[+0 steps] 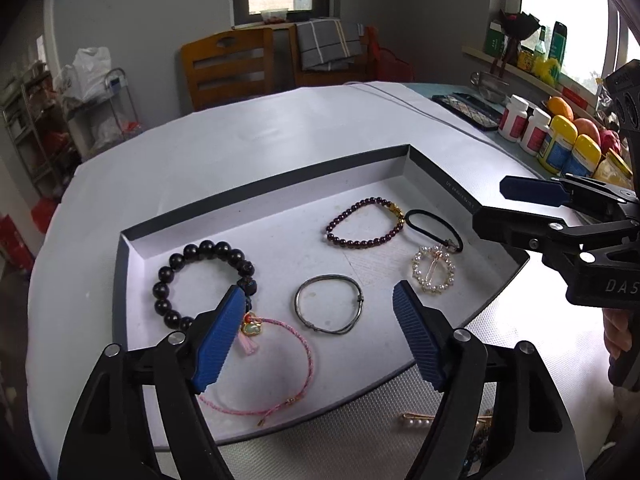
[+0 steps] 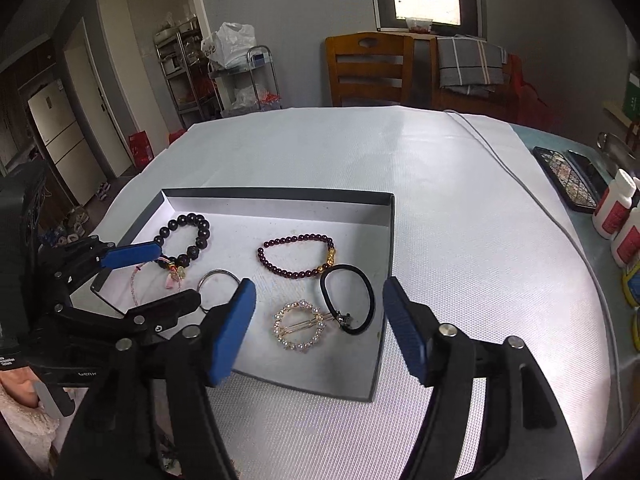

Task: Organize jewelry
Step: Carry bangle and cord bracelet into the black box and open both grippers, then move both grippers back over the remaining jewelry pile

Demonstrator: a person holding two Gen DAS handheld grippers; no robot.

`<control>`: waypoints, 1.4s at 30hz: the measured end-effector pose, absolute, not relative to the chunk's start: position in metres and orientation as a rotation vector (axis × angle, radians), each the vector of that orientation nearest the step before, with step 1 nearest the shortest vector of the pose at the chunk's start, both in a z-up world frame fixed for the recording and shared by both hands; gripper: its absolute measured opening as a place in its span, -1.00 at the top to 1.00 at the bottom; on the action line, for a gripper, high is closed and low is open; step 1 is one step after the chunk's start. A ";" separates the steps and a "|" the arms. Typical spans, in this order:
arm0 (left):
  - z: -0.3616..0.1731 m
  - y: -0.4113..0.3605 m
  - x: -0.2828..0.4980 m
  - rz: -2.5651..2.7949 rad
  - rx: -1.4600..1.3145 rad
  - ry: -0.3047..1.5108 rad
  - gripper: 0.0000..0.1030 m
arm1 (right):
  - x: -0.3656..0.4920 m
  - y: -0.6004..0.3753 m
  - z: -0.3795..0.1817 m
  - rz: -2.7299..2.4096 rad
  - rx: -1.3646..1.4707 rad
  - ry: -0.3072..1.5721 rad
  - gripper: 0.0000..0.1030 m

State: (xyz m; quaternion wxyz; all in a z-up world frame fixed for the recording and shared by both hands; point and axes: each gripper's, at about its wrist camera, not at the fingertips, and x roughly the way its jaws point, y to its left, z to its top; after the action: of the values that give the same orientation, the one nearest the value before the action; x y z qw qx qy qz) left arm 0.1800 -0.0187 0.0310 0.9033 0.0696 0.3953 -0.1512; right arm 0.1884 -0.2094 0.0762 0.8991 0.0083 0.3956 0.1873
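Both grippers hovering over shallow grey-rimmed cardboard tray w/ white floor [image 1: 132,264], nothing pinched. Left gripper [image 1: 318,334] spread wide, blue ribbed pads low in left-wrist frame; right gripper [image 2: 318,326] likewise spread, low centre of right-wrist frame.

Lying inside tray, left-wrist view: chunky black round-bead bracelet [image 1: 202,280] at left; pink braided cord bracelet w/ pale green charm [image 1: 280,364] lower left, charm touching the black beads; thin silver wire bangle [image 1: 329,304] centre, framed between left pads; dark purple small-bead bracelet w/ gold beads [image 1: 362,222] upper centre; black elastic hair tie [image 1: 434,230] right of it; gold ring-shaped pearl hair clip [image 1: 434,272] just below, touching the tie.

Sitting outside tray on white textured mat [image 1: 240,136]: gold bar clip w/ pearls [image 1: 420,420], bottom of frame, half hidden behind left finger. Prob. next item to go in; more dark stuff beside it, too hidden to ID.

For doing this step well:
- Backing left gripper off so the bar clip comes into view before reaching.
- Approaching flat & low, pads straddling clip's narrow width — thin metal, likely slipping if pinched at an end.
- Aiming for bare tray floor, lower right of tray, apart from pearl clip and tie to avoid tangling.
- Keeping right gripper clear of tray's right wall while hovering.
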 end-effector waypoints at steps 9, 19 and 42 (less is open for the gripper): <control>0.057 0.000 0.143 -0.266 0.106 0.715 -0.78 | 0.152 -0.232 0.096 0.349 0.070 0.752 -0.89; 0.060 0.011 0.108 -0.271 0.098 0.700 -0.83 | 0.119 -0.243 0.100 0.331 0.072 0.726 -0.89; -0.004 0.006 0.046 -0.334 0.157 0.844 -0.83 | 0.035 -0.200 0.029 0.514 -0.065 0.887 -0.88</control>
State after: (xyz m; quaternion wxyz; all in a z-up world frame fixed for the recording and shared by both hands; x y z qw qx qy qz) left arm 0.0460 0.0057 -0.0036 0.8959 0.0760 0.4071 -0.1609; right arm 0.0351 -0.1998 0.0289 0.8709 -0.0313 0.4243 0.2460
